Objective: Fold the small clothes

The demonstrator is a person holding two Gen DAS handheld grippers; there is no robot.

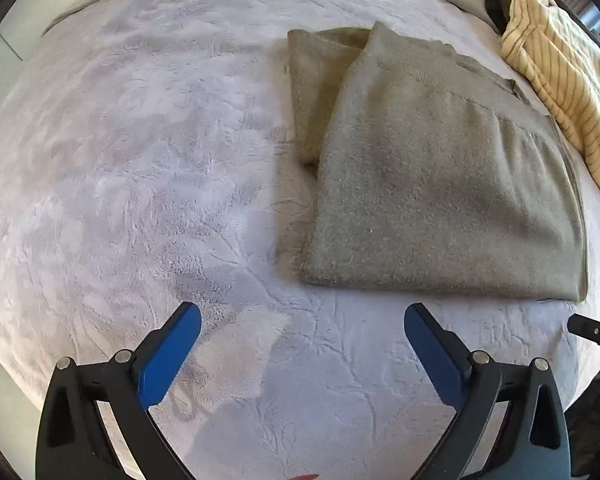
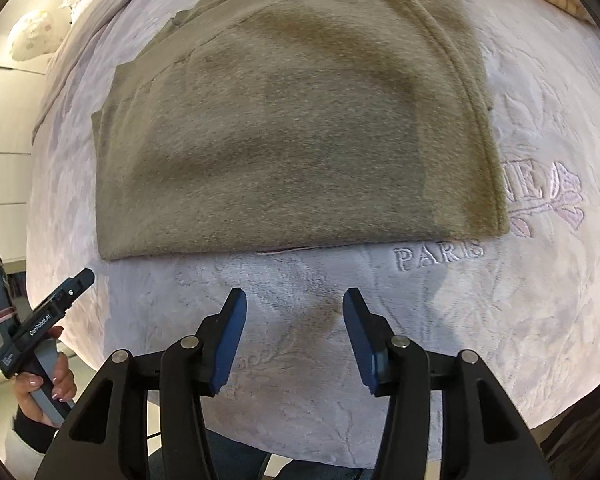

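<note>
A grey-green knit garment (image 1: 440, 184) lies folded flat on the pale lilac plush blanket (image 1: 140, 160); it also fills the upper middle of the right wrist view (image 2: 292, 136). My left gripper (image 1: 302, 316) is open and empty, above the blanket just in front of the garment's near left corner. My right gripper (image 2: 294, 300) is open and empty, hovering just in front of the garment's near edge. The left gripper also shows at the left edge of the right wrist view (image 2: 40, 328), held in a hand.
A cream striped garment (image 1: 560, 80) lies bunched at the far right beside the folded one. The blanket (image 2: 540, 300) carries embroidered "PARIS" lettering (image 2: 440, 254) and a rose. The bed's near edge runs just below both grippers. A white pillow (image 2: 34, 36) sits far left.
</note>
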